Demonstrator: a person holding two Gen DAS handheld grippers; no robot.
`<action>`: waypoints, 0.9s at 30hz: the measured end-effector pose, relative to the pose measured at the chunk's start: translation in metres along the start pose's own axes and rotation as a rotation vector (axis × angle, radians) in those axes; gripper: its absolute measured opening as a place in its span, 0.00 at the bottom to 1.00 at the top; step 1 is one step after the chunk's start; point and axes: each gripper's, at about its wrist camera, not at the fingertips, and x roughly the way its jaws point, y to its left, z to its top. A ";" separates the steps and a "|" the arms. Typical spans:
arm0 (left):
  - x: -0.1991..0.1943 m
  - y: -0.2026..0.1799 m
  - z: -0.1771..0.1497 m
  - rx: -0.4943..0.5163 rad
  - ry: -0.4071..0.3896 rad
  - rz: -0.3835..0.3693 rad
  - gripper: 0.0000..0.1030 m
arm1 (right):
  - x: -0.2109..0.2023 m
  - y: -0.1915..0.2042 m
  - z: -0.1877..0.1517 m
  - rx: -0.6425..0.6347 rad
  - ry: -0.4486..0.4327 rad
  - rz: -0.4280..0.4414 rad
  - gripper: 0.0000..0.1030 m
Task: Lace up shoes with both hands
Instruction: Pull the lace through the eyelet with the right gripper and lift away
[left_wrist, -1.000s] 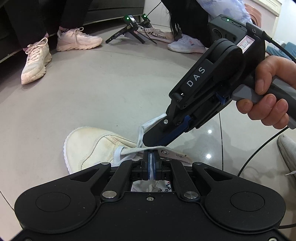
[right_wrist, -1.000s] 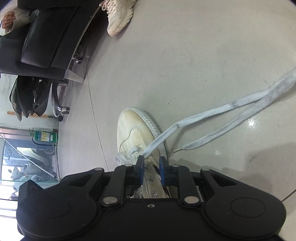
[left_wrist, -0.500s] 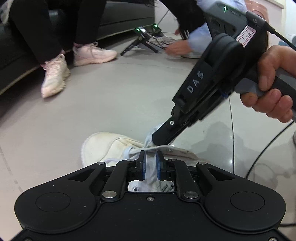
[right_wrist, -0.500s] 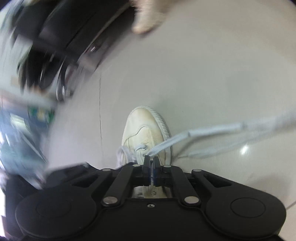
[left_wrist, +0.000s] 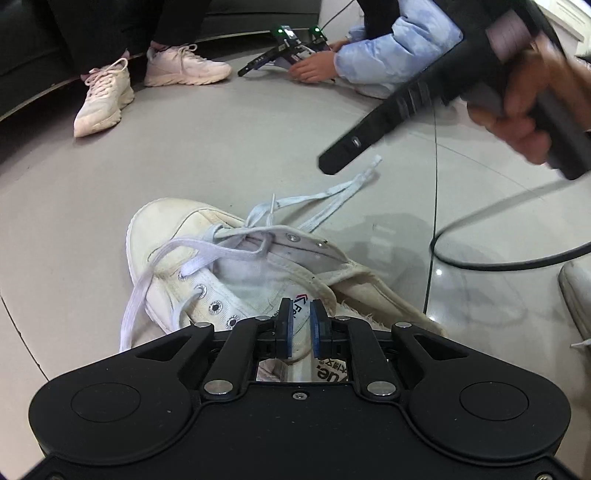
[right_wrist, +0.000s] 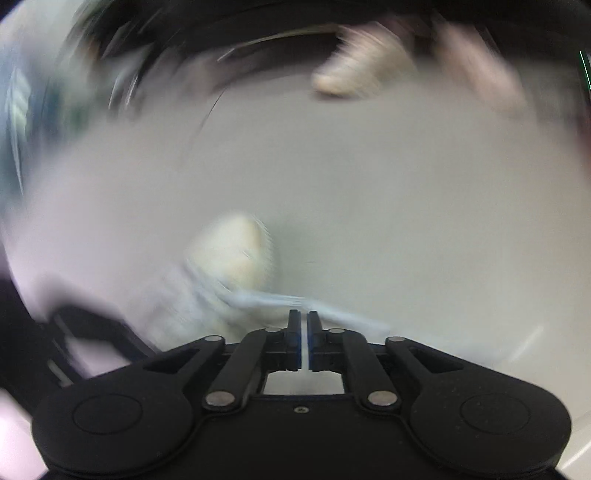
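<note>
A worn white canvas shoe (left_wrist: 177, 240) lies on the grey floor, its tongue exposed and its pale lace (left_wrist: 221, 251) only partly threaded, the loose ends trailing right (left_wrist: 332, 199). My left gripper (left_wrist: 299, 325) hovers over the shoe's opening, jaws slightly apart, holding nothing. My right gripper (left_wrist: 332, 162) is lifted above and right of the shoe, blurred. The right wrist view is smeared by motion; there the shoe (right_wrist: 236, 251) and lace (right_wrist: 280, 299) show just ahead of my right gripper (right_wrist: 303, 321), whose jaws are nearly closed with a thin gap and nothing between them.
Seated people's pale sneakers (left_wrist: 107, 96) stand at the back left. Another person handles a second gripper pair (left_wrist: 288, 48) at the back. A black cable (left_wrist: 498, 254) runs across the floor at right, next to another shoe (left_wrist: 578, 291).
My left gripper has let go of the lace and drawn back from the shoe. My right gripper shut at the lace, then swung up and away to the right, leaving the lace ends on the floor.
</note>
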 end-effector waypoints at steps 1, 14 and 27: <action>-0.002 0.000 -0.001 -0.002 0.000 0.000 0.09 | 0.006 -0.005 0.000 0.085 0.010 0.037 0.14; -0.002 0.001 -0.004 -0.026 0.002 0.006 0.09 | 0.042 0.008 -0.004 0.116 0.037 0.029 0.02; -0.001 0.002 -0.004 -0.043 -0.005 0.004 0.09 | -0.017 0.023 -0.035 -1.007 0.132 -0.604 0.01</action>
